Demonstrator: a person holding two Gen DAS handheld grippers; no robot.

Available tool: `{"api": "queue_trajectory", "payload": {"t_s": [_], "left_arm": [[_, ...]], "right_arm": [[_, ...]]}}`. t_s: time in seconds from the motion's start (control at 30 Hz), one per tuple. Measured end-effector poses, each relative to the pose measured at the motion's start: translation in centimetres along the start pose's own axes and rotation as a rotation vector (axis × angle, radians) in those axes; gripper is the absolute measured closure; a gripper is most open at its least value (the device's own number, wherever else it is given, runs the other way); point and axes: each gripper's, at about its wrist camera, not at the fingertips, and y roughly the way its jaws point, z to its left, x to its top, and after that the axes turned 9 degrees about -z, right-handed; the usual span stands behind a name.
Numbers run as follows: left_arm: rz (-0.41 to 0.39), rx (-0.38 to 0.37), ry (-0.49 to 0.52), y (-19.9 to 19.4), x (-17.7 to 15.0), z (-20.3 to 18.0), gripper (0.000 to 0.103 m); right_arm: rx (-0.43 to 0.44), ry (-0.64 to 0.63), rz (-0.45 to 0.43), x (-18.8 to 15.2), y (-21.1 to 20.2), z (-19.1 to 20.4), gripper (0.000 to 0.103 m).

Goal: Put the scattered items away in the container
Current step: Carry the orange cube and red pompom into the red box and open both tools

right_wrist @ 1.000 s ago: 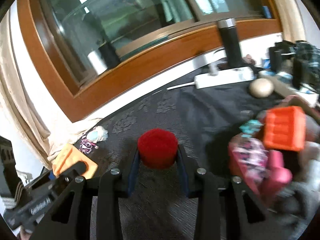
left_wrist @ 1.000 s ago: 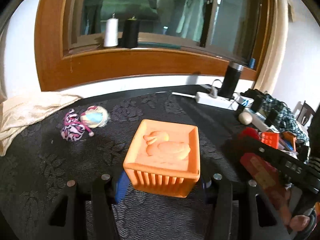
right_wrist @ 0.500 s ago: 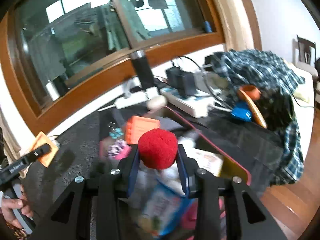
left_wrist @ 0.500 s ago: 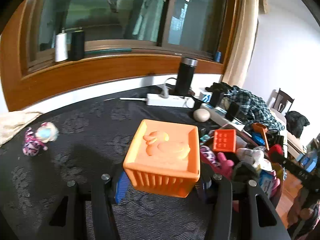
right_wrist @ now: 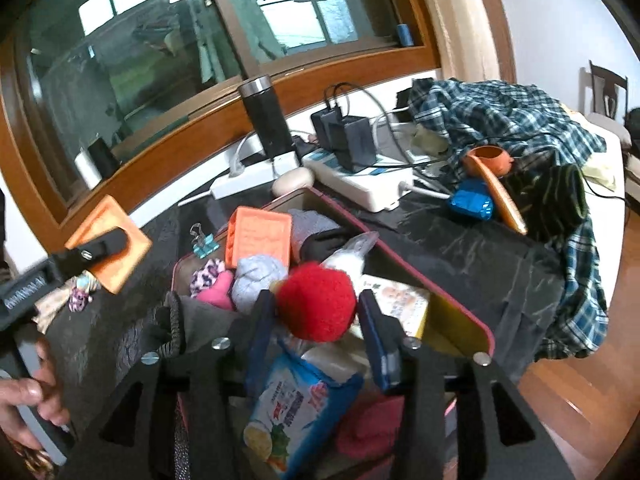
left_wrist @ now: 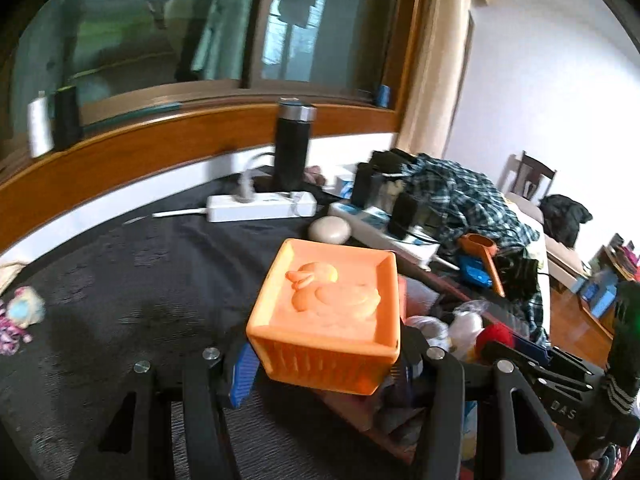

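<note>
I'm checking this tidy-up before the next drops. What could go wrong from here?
The container is already heaped, so the red pompom, which the right gripper has just been opening around, may roll off the pile onto the table. The left gripper holds the orange duck block near the container's edge; released there, it might land outside or knock loose items out.
</note>
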Motion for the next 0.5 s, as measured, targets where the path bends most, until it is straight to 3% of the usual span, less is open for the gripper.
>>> {"api": "queue_trajectory", "payload": {"t_s": [0.1, 0.23, 0.33, 0.5], "left_arm": [[0.041, -0.039, 0.004, 1.8, -0.3, -1.2, 0.046], [0.092, -0.066, -0.005, 3.6, -0.9, -1.9, 0.046], [0.106, -0.083, -0.017, 3.8, -1.2, -1.6, 0.035], [0.075, -0.098, -0.002, 2.6, -1.0, -1.2, 0.035]], "right_arm": [[-0.013, 0.026, -0.025, 0.5, -0.7, -0.8, 0.036], [-0.019, 0.034, -0.037, 1.0, -0.9, -1.1, 0.035], [-0.017, 0.037, -0.033, 1.0, -0.8, -1.1, 0.035], [-0.015, 0.033, -0.032, 0.8, -0.6, -0.8, 0.035]]}}
